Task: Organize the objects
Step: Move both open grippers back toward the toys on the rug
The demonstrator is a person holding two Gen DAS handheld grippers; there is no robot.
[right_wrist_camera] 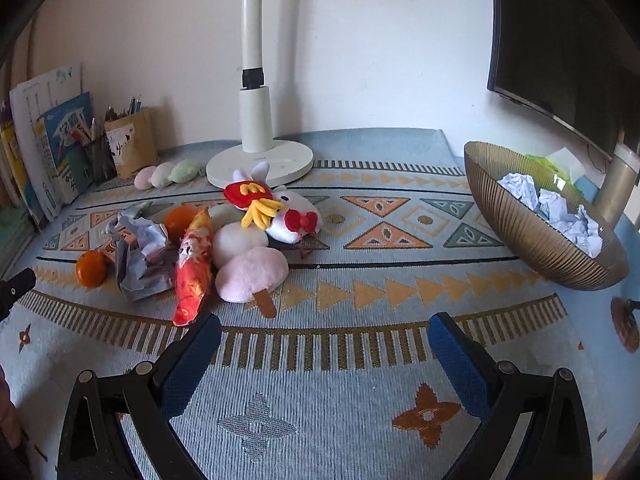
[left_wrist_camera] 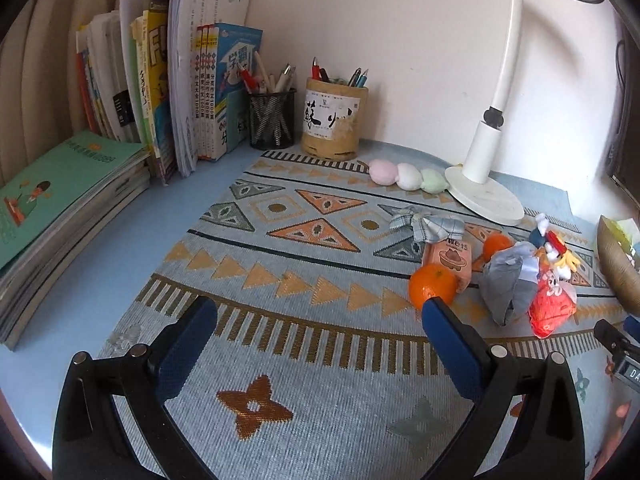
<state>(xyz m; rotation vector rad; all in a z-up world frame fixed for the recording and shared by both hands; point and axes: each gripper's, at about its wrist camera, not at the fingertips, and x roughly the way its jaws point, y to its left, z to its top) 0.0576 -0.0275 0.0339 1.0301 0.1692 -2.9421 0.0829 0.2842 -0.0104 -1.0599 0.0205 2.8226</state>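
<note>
A pile of loose things lies on the patterned mat: two oranges (left_wrist_camera: 432, 285) (right_wrist_camera: 91, 269), a pink carton (left_wrist_camera: 452, 258), crumpled grey paper (left_wrist_camera: 508, 284) (right_wrist_camera: 140, 256), a red snack packet (left_wrist_camera: 550, 308) (right_wrist_camera: 193, 272), a white plush toy (right_wrist_camera: 280, 210) and a pink plush ice pop (right_wrist_camera: 250, 274). My left gripper (left_wrist_camera: 320, 312) is open and empty, low over the mat, left of the pile. My right gripper (right_wrist_camera: 324, 330) is open and empty, in front of the pile and right of it. A gold ribbed bowl (right_wrist_camera: 532, 236) with crumpled white paper sits at the right.
A white desk lamp (left_wrist_camera: 484, 196) (right_wrist_camera: 260, 160) stands behind the pile. Three pastel plush balls (left_wrist_camera: 406, 176), a checked bow (left_wrist_camera: 428, 226), two pen holders (left_wrist_camera: 334, 120) and stacked books (left_wrist_camera: 60, 208) line the back and left. A dark monitor (right_wrist_camera: 560, 40) is at the right.
</note>
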